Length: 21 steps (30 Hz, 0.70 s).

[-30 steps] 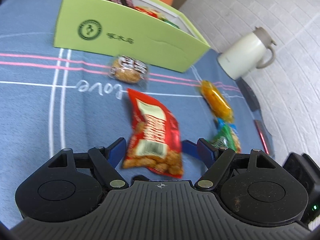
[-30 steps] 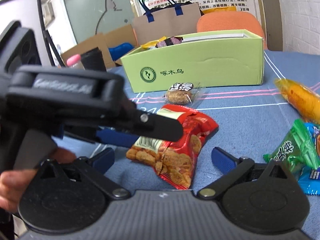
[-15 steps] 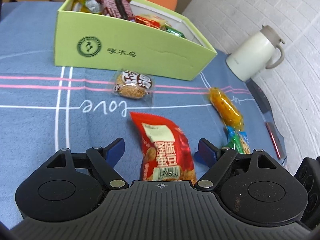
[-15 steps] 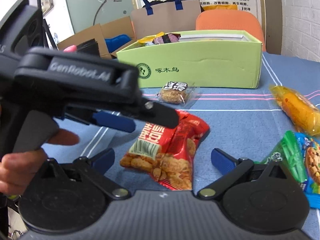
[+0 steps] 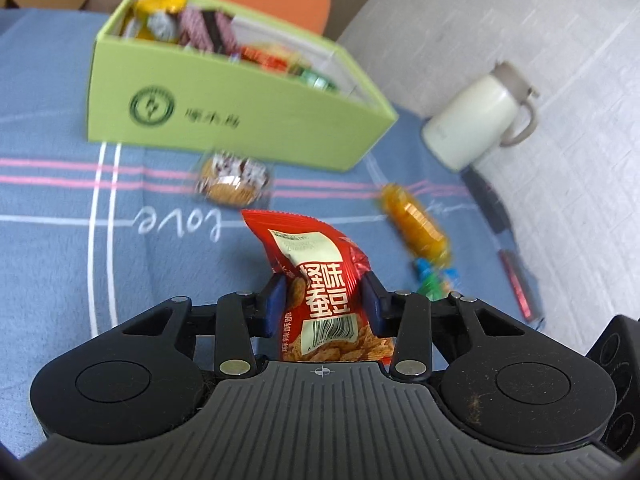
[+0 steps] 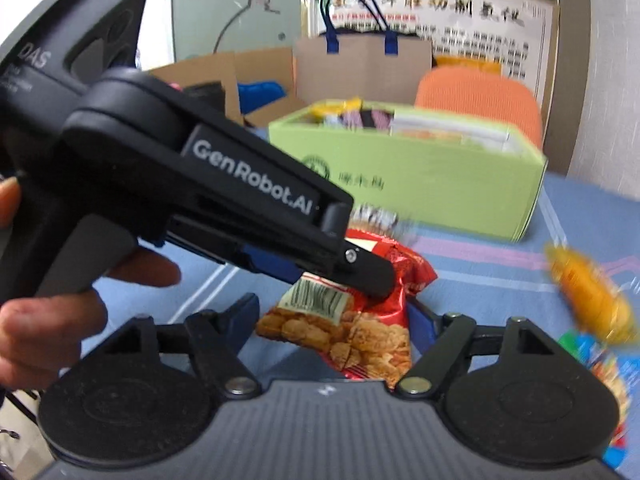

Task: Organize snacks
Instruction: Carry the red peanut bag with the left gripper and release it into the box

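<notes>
Two grippers meet over blue cloth (image 5: pixel 52 208). Left gripper (image 5: pixel 324 300) has just clamped shut on red snack bag (image 5: pixel 320 280); right gripper (image 6: pixel 332 320) closing around it, contact unclear through blur. Green box (image 5: pixel 240 120) beyond, white jug (image 5: pixel 476 120) by wall.

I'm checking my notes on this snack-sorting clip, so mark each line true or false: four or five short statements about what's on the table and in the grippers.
1. The left gripper grips the red snack bag. True.
2. The green box is empty. False: it holds snacks.
3. A white jug stands near the wall. True.
4. The orange packet is in the box. False: it lies on the blue cloth.
</notes>
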{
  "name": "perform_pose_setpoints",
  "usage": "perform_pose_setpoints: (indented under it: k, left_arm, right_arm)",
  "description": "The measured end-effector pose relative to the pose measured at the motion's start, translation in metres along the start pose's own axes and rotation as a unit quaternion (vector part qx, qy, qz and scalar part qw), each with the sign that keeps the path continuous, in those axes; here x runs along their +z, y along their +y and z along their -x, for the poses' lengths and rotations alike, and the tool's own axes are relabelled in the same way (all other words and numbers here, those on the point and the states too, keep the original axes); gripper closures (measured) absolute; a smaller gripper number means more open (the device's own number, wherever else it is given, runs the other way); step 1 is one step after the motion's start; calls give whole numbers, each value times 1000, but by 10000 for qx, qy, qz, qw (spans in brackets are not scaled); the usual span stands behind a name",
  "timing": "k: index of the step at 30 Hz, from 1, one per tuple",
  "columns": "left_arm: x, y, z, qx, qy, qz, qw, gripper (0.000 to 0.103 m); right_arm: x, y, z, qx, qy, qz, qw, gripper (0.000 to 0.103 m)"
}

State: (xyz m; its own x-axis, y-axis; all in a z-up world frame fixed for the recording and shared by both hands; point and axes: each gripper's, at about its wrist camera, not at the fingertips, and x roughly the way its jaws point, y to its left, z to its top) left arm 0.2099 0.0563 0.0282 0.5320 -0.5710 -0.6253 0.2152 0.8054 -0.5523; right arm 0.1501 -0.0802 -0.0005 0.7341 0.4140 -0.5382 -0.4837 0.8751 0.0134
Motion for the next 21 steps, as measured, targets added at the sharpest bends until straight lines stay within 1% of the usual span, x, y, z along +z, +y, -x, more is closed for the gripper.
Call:
perform_pose_setpoints:
  k: [2, 4, 6, 9, 11, 12, 14, 16, 17, 18, 19, 20, 21]
  left_arm:
    - [12, -8, 5, -36, -107, -37, 9999, 82]
    - [32, -18, 7, -103, -230, -111, 9996, 82]
    - [58, -27, 8, -158, -401, -182, 9989, 82]
    - [108, -38, -1, -168, -650, -285, 9973, 82]
    - [140, -40, -15, -43, -725, -360, 9967, 82]
    - [154, -39, -24, 27, -711, -302, 9970, 82]
    - [178, -37, -45, 189, -677, -308, 9970, 82]
    - [194, -33, -69, 330, -583, -269, 9974, 83]
    - [200, -31, -81, 391, -522, -305, 9974, 82]
    - [204, -28, -91, 488, -508, -334, 9970, 82]
    - [205, -25, -97, 655, -576, -392, 9954, 81]
    - [205, -25, -97, 810, -690, -490, 9931, 74]
    - [200, -24, -90, 878, -825, -588, 9910, 61]
  right_arm:
    - [13, -6, 5, -24, -131, 42, 9999, 23]
    - [32, -14, 4, -111, -279, 152, 9994, 23]
    - [54, -25, 0, -196, -464, 296, 9983, 23]
    - [94, -54, -21, -239, -639, 436, 9967, 23]
    - [118, -77, -42, -156, -613, 353, 9974, 23]
    - [127, -88, -53, -119, -570, 314, 9978, 23]
    - [139, -106, -76, -116, -489, 304, 9983, 24]
    - [144, -119, -96, -153, -380, 309, 9987, 23]
    - [144, -124, -105, -183, -331, 274, 9989, 20]
    - [144, -129, -113, -205, -291, 212, 9991, 19]
    - [143, -135, -115, -218, -280, 102, 9993, 17]
    - [141, -142, -112, -198, -337, -57, 9992, 16]
    - [136, -149, -100, -163, -474, -211, 9985, 15]
